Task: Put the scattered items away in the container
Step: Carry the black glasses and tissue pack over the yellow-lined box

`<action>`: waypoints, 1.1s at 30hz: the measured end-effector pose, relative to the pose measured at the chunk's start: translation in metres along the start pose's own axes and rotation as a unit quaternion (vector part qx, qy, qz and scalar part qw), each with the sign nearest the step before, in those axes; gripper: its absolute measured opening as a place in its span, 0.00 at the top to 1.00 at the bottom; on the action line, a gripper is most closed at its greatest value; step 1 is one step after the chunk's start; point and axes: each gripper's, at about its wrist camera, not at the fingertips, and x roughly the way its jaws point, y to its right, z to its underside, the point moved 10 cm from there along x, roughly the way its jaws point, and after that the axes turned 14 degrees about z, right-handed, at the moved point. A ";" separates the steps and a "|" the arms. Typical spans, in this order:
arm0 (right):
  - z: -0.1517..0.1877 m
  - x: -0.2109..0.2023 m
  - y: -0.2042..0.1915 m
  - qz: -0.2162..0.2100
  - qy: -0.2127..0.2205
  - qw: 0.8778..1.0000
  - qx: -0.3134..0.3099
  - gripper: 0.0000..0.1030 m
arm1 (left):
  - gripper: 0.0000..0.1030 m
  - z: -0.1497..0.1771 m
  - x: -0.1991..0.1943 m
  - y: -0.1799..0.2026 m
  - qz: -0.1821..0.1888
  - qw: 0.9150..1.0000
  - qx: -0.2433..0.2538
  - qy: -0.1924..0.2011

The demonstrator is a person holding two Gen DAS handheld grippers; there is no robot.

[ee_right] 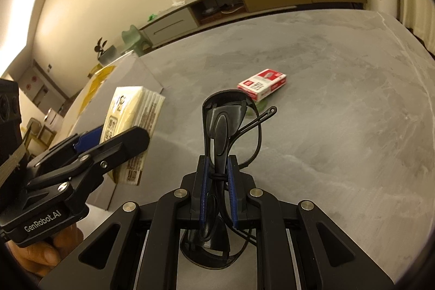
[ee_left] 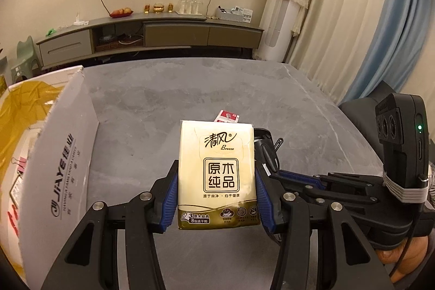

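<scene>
My left gripper (ee_left: 216, 175) is shut on a cream pack of paper tissues (ee_left: 217, 173), held upright above the grey table (ee_left: 163, 105); the same pack (ee_right: 130, 113) shows in the right wrist view. A white cardboard box (ee_left: 62, 154) stands open just to the left of it. My right gripper (ee_right: 217, 167) is shut on folded black sunglasses (ee_right: 231, 124), lifted over the table. From the left wrist view that gripper (ee_left: 267, 163) is close on the right, with the sunglasses (ee_left: 267, 146) partly hidden behind the tissues. A small red and white box (ee_right: 262, 84) lies on the table beyond.
Inside the cardboard box lie yellow wrapping (ee_left: 24, 105) and a pink binder clip (ee_left: 20, 163). A long TV cabinet (ee_left: 149, 34) lines the far wall, curtains (ee_left: 353, 18) hang at the right. A hand (ee_right: 40, 254) grips the left tool.
</scene>
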 end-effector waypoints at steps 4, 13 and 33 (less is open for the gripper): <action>0.002 -0.014 -0.011 -0.008 0.011 1.000 -0.009 0.86 | 0.50 -0.005 -0.018 0.005 -0.015 1.000 0.019 0.014; 0.004 -0.044 -0.040 -0.019 0.037 0.999 -0.029 0.86 | 0.50 -0.013 -0.058 0.008 -0.034 0.998 0.034 0.048; 0.015 -0.100 -0.131 -0.024 0.093 0.990 -0.106 0.87 | 0.50 -0.015 -0.165 -0.033 -0.051 0.990 -0.001 0.131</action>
